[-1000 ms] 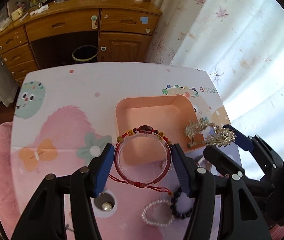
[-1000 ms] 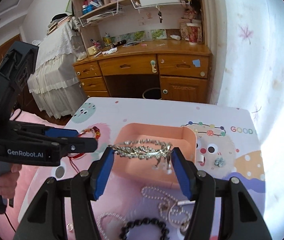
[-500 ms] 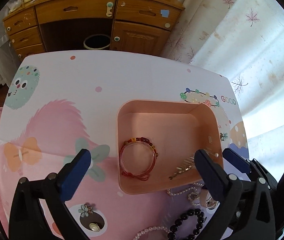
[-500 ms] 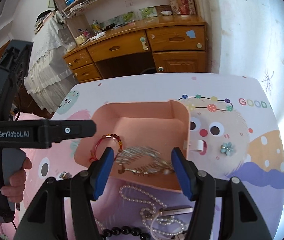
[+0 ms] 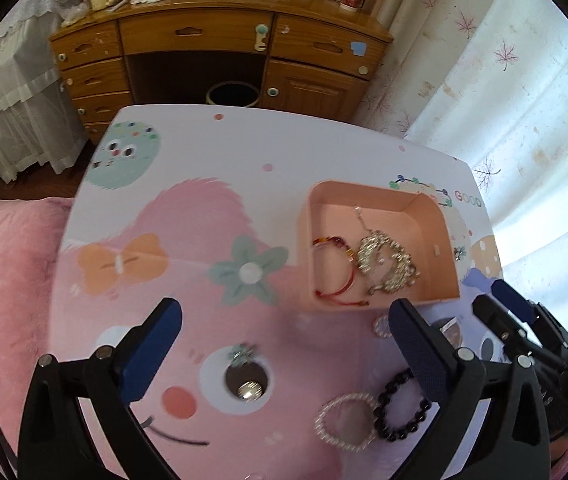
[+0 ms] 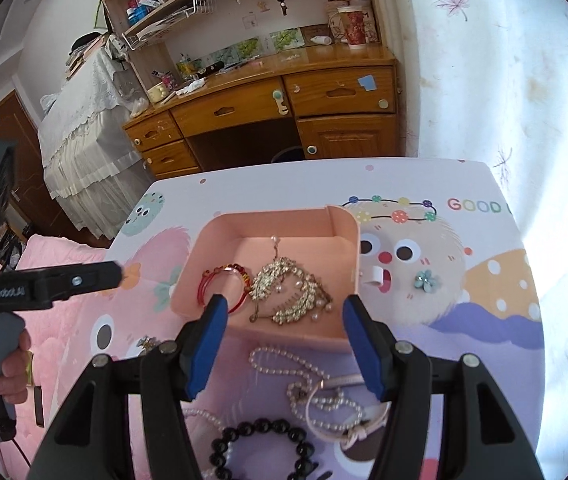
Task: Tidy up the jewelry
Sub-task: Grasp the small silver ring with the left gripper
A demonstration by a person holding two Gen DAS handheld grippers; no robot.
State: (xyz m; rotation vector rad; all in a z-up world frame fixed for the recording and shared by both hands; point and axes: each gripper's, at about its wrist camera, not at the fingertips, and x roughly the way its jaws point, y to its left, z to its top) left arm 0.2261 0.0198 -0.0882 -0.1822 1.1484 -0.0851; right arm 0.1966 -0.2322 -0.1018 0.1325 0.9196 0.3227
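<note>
A pink box (image 5: 437, 216) (image 6: 268, 216) stands on the cartoon-print table. In it lie a red bracelet (image 5: 333, 268) (image 6: 224, 284) and a gold hair comb (image 5: 387, 260) (image 6: 291, 292). My left gripper (image 5: 284, 340) is open and empty, left of and in front of the box. My right gripper (image 6: 284, 328) is open and empty, just above the box's near wall. On the table near me lie a black bead bracelet (image 5: 399, 408) (image 6: 264, 452), a white pearl bracelet (image 5: 343, 420), a pearl necklace (image 6: 303, 380), a small flower brooch (image 5: 240, 354) and a silver ring (image 5: 250, 390).
A blue flower clip (image 6: 427, 280) and a white ring (image 6: 375, 276) lie right of the box. The table (image 5: 188, 184) ends at a pink blanket (image 5: 8, 280) on the left. A wooden desk (image 5: 212, 40) stands behind, curtains to the right.
Both grippers let go of their pieces into the box and drew back. The left gripper swung left and the right jaws opened wide. The comb now lies flat beside the red bracelet.
</note>
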